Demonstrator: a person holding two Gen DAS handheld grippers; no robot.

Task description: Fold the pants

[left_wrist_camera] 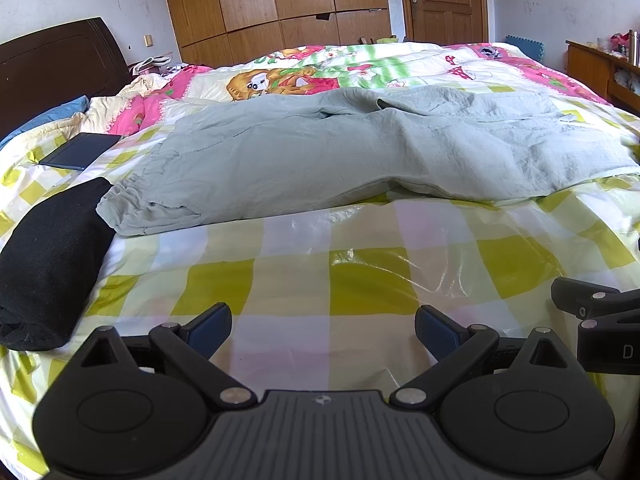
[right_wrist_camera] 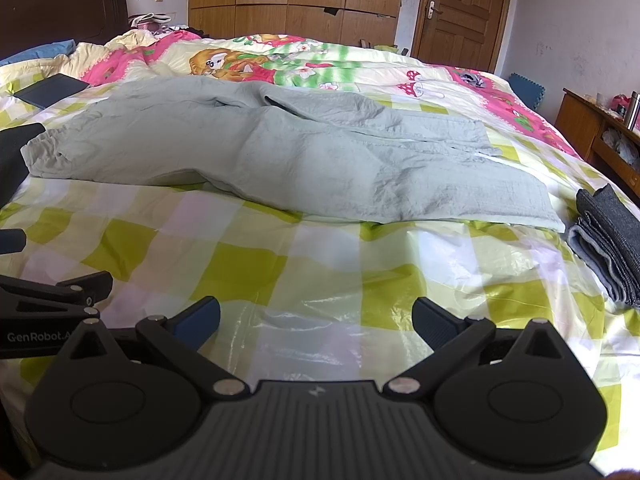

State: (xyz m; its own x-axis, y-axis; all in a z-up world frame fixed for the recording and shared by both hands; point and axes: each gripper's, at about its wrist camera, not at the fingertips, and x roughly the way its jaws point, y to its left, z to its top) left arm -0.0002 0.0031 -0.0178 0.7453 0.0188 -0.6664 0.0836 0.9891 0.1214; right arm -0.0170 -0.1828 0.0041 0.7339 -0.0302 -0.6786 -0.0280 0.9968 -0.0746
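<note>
A big bed [left_wrist_camera: 360, 264] fills the room. It has a checked cover in yellow-green and white, and clear shiny plastic lies over the near part. Farther back is a quilt [left_wrist_camera: 288, 76] with pink edges and a cartoon bear on it. Behind the bed stand brown wooden wardrobes [left_wrist_camera: 276, 0] and a brown door [left_wrist_camera: 444, 0]. A dark headboard [left_wrist_camera: 52, 68] is at the left, and a wooden shelf [right_wrist_camera: 600, 132] stands at the right by the white wall.

The pants [left_wrist_camera: 340, 152] lie across the middle of the bed, spread out flat. They are pale grey-green and very wrinkled. The stretchy waist is at the left and the two legs run to the right. The far leg is partly tucked under the near one, with a dark gap where they split.

A folded black cloth [left_wrist_camera: 48, 264] sits just beside the waist. A folded dark grey cloth [right_wrist_camera: 612, 240] sits near the leg ends. A flat dark tablet [left_wrist_camera: 80, 150] lies on the bed behind the black cloth.

The left hand-held gripper [left_wrist_camera: 322, 330] hangs over the bare cover, near the edge, with its blue pads wide apart and holding nothing. The right hand-held gripper [right_wrist_camera: 316, 320] is just beside it, also spread wide and holding nothing. Neither one touches the pants.
</note>
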